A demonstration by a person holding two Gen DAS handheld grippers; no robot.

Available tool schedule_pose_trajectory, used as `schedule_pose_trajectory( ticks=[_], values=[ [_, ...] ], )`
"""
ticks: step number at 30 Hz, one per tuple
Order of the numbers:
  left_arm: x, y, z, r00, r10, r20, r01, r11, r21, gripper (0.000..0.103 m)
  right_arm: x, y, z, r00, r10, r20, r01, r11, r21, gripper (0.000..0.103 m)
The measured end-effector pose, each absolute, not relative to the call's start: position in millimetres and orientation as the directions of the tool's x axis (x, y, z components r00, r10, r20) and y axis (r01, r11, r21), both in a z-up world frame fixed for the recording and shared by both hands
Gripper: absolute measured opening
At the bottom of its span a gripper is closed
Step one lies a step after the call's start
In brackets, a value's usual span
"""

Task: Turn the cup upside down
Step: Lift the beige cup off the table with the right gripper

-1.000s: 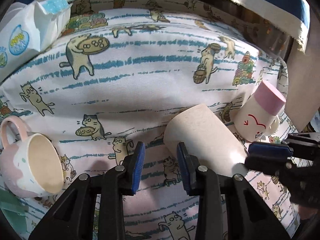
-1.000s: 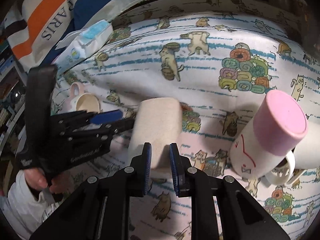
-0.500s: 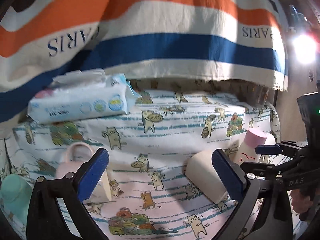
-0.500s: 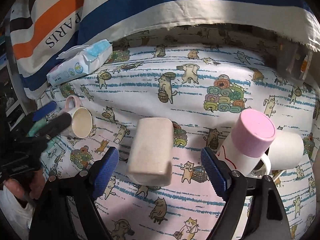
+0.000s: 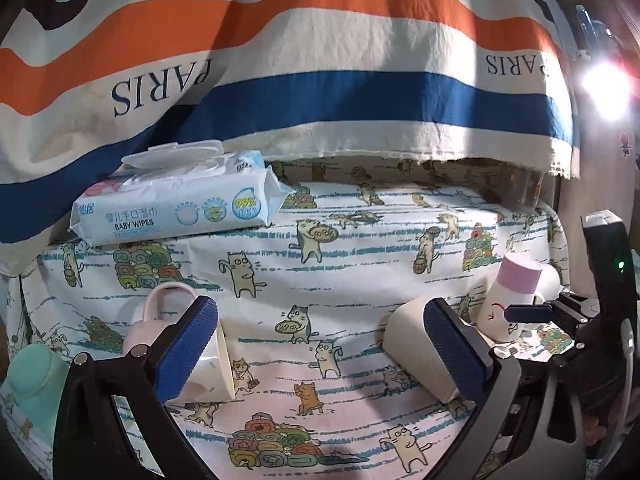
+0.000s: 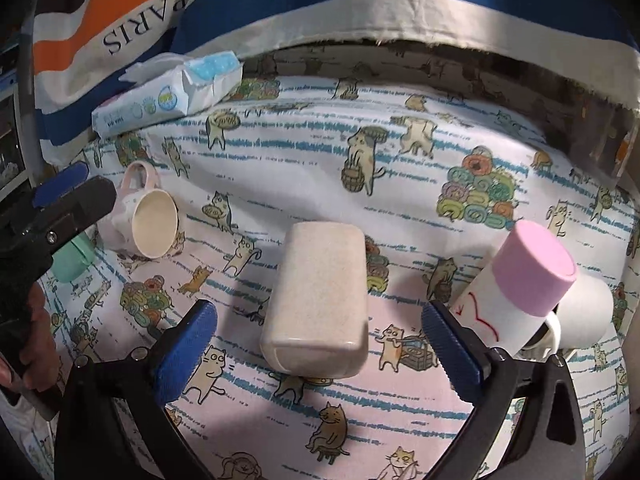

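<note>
A beige speckled cup (image 6: 320,296) lies on its side on the cat-print cloth (image 6: 304,152), its closed base toward the right wrist camera. It also shows in the left wrist view (image 5: 412,344), partly behind a finger. My right gripper (image 6: 320,356) is open and empty, jaws wide on either side of the cup's near end, not touching it. My left gripper (image 5: 320,356) is open and empty, held back from the cup. A pink mug (image 6: 146,216) lies on its side at the left; it also shows in the left wrist view (image 5: 168,312).
A white bottle with a pink cap (image 6: 520,284) leans at the right, against a white cup (image 6: 584,316). A mint-green cup (image 5: 32,384) is at far left. A baby wipes pack (image 5: 176,208) lies at the back under a striped cloth (image 5: 320,80).
Both grippers have opened wide and pulled back and up from the beige cup. The cup stays lying on its side on the cloth.
</note>
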State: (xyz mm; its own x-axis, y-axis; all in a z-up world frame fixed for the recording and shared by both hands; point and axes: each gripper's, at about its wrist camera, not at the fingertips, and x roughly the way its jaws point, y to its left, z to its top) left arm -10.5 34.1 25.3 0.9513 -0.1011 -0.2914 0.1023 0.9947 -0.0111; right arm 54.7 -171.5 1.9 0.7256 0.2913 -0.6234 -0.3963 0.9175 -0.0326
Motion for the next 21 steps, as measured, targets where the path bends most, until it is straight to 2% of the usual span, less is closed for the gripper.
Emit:
schedule_pose_trajectory(
  ticks=[11,19,21],
  values=[
    [3.9,39.1,12.1,0.940,-0.044,-0.337,0.040,0.999,-0.019,0.102,74.5,-158.4,-26.9,0.668,0.285,-0.688,-0.403,0.915,-0.013,0.102],
    [4.6,43.2,10.8,0.936,-0.047,-0.349,0.033,0.998,-0.047,0.102,81.6,-151.2,-38.3,0.650,0.249,-0.718,-0.405,0.913,-0.050,0.076],
    [7.2,46.3,10.5,0.928,-0.066,-0.366,0.041,0.996,-0.074,0.102,84.7,-151.4,-42.2,0.640,0.235,-0.732,-0.401,0.914,-0.058,0.073]
  ],
)
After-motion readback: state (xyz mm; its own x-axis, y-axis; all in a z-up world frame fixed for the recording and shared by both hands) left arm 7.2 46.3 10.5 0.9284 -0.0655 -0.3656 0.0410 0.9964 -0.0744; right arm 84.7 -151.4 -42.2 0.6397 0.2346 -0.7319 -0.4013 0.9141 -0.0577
